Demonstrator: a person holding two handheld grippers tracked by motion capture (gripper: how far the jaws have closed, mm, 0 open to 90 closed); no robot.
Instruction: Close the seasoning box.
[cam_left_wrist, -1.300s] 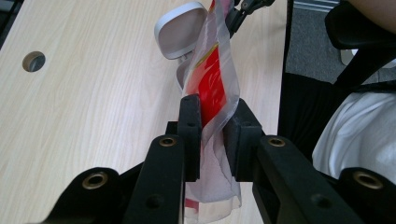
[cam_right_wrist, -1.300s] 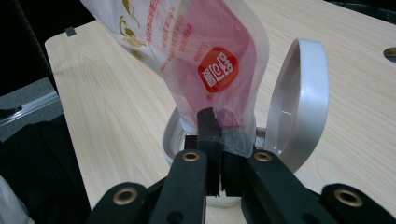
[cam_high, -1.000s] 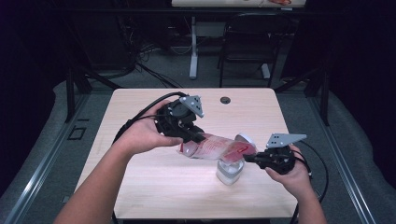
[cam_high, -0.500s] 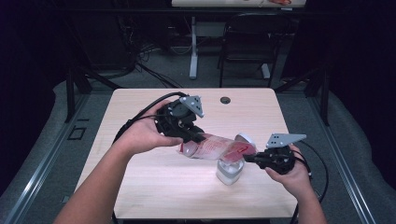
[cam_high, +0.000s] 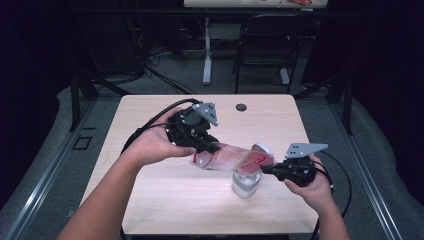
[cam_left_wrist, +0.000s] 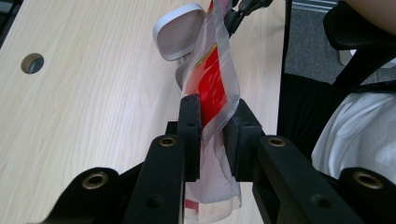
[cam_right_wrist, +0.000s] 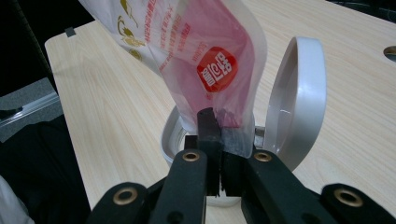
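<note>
Right tool (cam_high: 267, 170): nearest the person; jaws clamped tight on the low corner of the pouch (cam_high: 232, 159).
Container (cam_high: 246, 183): white tub on the worktop (cam_high: 150, 200), directly under that corner; hinged lid (cam_right_wrist: 296, 100) stands open behind it.
Pouch: clear plastic w/ red label, held in the air btwn both tools, tilted down toward the tub; low corner sits at or just inside the rim.
Left tool (cam_high: 206, 145): farther back, jaws pinching the pouch's upper end, keeping it raised.
Step, as judged: pouring or emptying the pouch into the tub.
Next move, prob.: left lifts higher, right keeps the corner over the opening so nothing spills.
Far edge: round cable hole (cam_high: 241, 107) in the worktop.
</note>
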